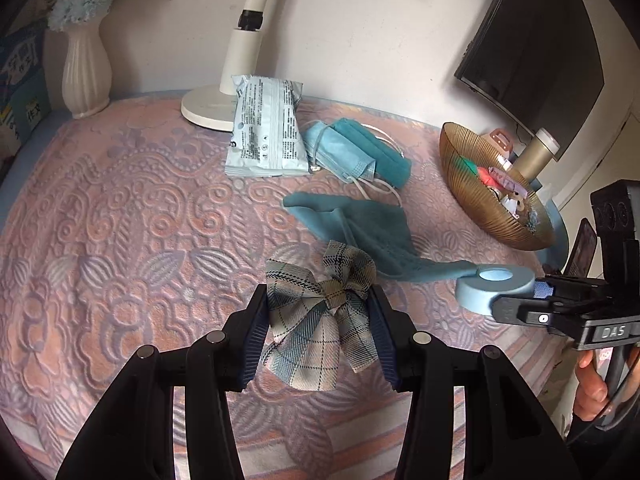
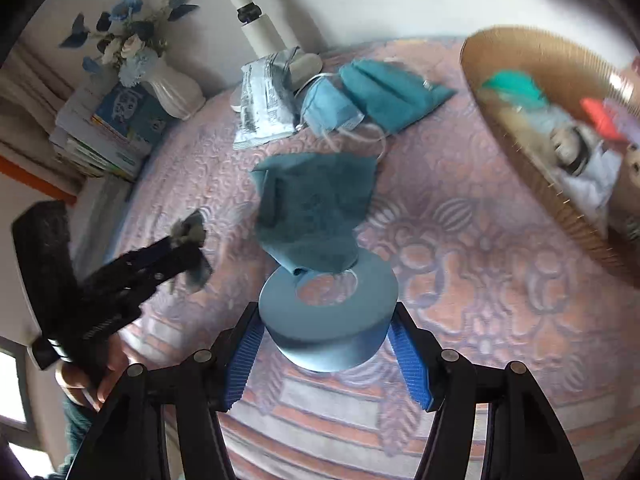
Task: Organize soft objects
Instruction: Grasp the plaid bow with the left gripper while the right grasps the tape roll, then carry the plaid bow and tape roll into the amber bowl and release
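Note:
My left gripper is shut on a plaid fabric bow, held above the pink patterned table cover. My right gripper is shut on a light blue tape roll; this roll also shows in the left wrist view at the right. A teal cloth lies crumpled in the middle, its corner under the roll. A folded teal cloth and a blue face mask lie behind it. The left gripper with the bow shows in the right wrist view.
A ribbed golden bowl with small items stands at the right. A white wipes packet, a white lamp base and a white vase with flowers stand at the back. Books are stacked at the left.

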Demonstrator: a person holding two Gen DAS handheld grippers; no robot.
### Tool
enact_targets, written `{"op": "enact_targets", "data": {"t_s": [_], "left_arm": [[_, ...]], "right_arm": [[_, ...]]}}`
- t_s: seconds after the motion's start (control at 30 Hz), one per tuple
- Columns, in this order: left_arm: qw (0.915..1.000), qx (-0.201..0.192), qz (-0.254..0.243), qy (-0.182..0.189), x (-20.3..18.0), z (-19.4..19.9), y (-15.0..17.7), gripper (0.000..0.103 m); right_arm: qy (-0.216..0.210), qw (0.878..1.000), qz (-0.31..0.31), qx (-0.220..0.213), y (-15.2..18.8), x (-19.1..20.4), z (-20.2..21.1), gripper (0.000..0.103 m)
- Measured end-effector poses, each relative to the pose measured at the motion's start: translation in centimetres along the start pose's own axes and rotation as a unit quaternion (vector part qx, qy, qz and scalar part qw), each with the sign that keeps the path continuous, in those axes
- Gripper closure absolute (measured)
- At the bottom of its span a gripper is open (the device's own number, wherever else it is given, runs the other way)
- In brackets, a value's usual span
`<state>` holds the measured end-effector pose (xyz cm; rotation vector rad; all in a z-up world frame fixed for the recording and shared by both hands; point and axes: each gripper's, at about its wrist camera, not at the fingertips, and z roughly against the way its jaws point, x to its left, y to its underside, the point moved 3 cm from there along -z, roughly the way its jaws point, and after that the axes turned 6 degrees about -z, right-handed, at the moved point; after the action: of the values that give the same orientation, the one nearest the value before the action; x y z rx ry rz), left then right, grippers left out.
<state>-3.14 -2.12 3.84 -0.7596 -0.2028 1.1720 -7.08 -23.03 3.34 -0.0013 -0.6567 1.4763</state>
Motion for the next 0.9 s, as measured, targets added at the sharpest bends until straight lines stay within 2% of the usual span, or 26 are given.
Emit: {"op": "enact_targets", "data": {"t_s": [0.07,0.1,0.2,0.27,0.37,0.43,0.5,0.57,0.63,0.7,0.8,0.9], "left_arm": [[0.9999,-0.009,-0.005,-0.003,-0.6,0.9,-0.6,0.058],[0.9999,-0.014,-0.009,-0.003,-0.9,1.3,-1.0,0.058],[0.9991,-0.031,-0.03,0.0,-2.5,2.7,-2.5,0.058],[0.998,-0.043,-0.047,0.0,-4.1,3.3,-3.8,0.058],[0.9959,-0.056,-0.071,0.005,-6.5,3.3,-5.7,0.058],[0.9947,-0.061,-0.084,0.003,-7.6,3.1,-6.6,0.058],[0.9946,-0.057,-0.086,0.013,-8.3,2.6,-6.7,0.058],[0.9947,-0.049,-0.089,0.015,-8.4,1.9,-6.1,0.058],[0.9954,-0.036,-0.087,0.015,-8.4,1.0,-5.6,0.058],[0.9961,-0.022,-0.084,0.016,-8.5,0.3,-5.3,0.058],[0.9958,-0.018,-0.089,0.012,-8.9,0.1,-5.2,0.058],[0.9952,-0.022,-0.095,0.01,-9.3,0.4,-5.6,0.058]], "right_arm": [[-0.048,0.999,-0.003,-0.021,0.1,0.4,1.7,0.042],[-0.048,0.998,0.003,-0.038,0.2,0.6,2.7,0.042],[-0.008,0.995,0.026,-0.095,0.0,1.3,5.8,0.042],[-0.008,0.991,0.034,-0.129,-0.4,1.3,8.0,0.047],[-0.006,0.988,0.026,-0.155,-1.4,0.4,10.0,0.048],[-0.001,0.988,0.025,-0.149,-2.0,-0.8,9.8,0.048],[0.01,0.993,0.009,-0.12,-1.7,-2.8,8.6,0.047],[-0.007,0.996,-0.004,-0.089,-0.1,-4.4,6.9,0.038],[-0.024,0.997,-0.02,-0.071,1.6,-5.7,5.2,0.019],[-0.024,0.998,-0.026,-0.06,2.6,-6.1,3.3,0.016],[0.037,0.998,-0.008,-0.059,2.5,-5.9,0.6,0.016],[0.108,0.992,0.036,-0.057,2.0,-5.0,-1.7,0.016]]}}
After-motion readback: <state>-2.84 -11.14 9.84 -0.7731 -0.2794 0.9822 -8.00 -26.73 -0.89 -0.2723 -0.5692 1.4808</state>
